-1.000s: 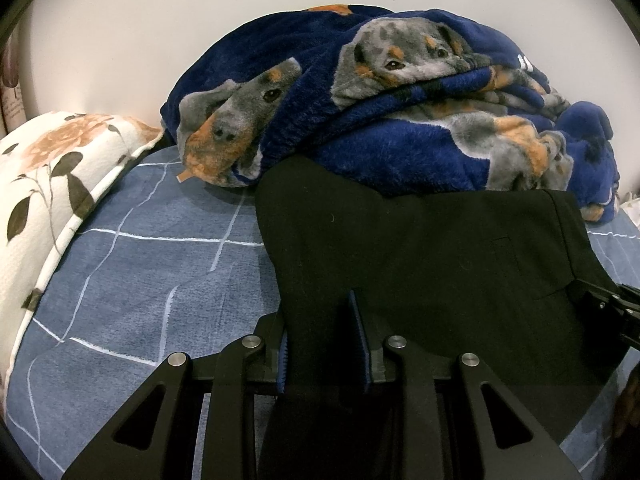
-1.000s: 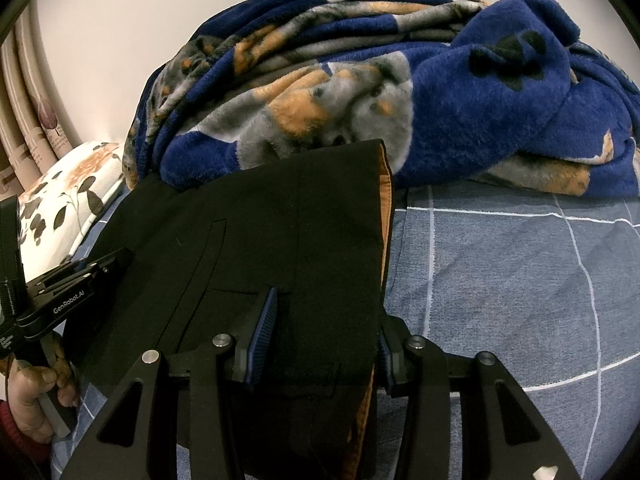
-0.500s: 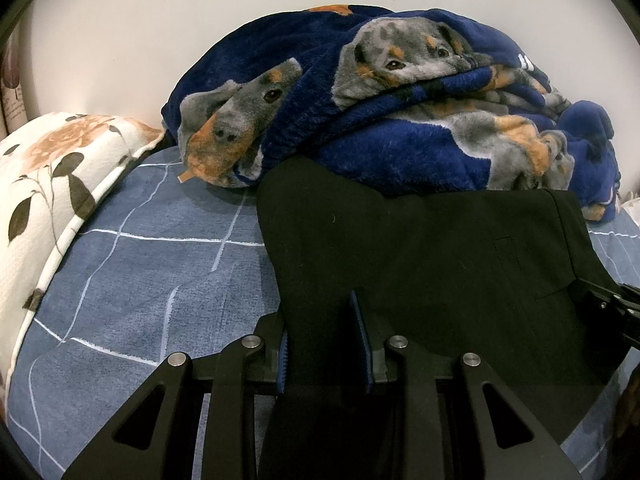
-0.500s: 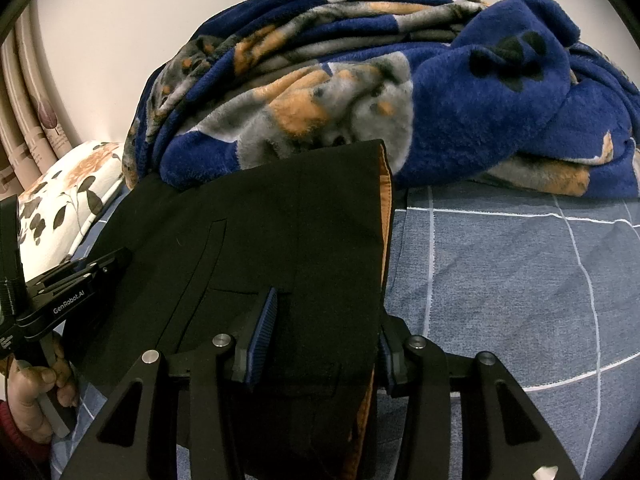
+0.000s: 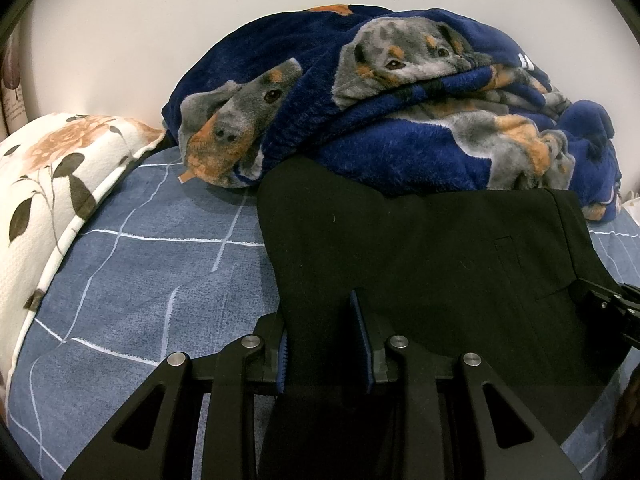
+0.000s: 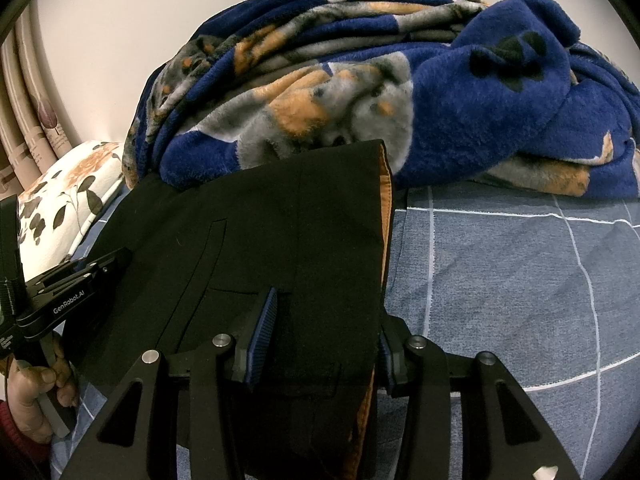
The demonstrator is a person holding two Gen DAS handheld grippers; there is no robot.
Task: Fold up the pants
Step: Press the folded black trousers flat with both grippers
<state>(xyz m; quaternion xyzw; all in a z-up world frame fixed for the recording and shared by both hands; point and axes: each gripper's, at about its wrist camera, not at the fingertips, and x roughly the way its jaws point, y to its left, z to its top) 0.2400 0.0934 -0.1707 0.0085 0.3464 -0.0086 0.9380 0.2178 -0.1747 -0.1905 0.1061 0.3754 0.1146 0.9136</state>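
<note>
Black pants [image 5: 420,256] lie folded flat on the blue checked bedsheet [image 5: 152,280], their far edge against a heaped blanket. My left gripper [image 5: 322,344] is shut on the near left part of the pants, with black cloth filling the gap between its blue pads. In the right wrist view the same pants [image 6: 280,232] show a tan lining [image 6: 386,216] along their right edge. My right gripper [image 6: 324,344] is shut on that near right edge, cloth between its pads. The left gripper's body [image 6: 76,280] shows at the left, held by a hand [image 6: 36,396].
A heaped blue plush blanket with dog prints [image 5: 400,100] blocks the far side, against a pale wall. A floral pillow [image 5: 48,184] lies at the left. Curtains [image 6: 28,112] hang at the far left. Bare sheet [image 6: 520,280] extends to the right of the pants.
</note>
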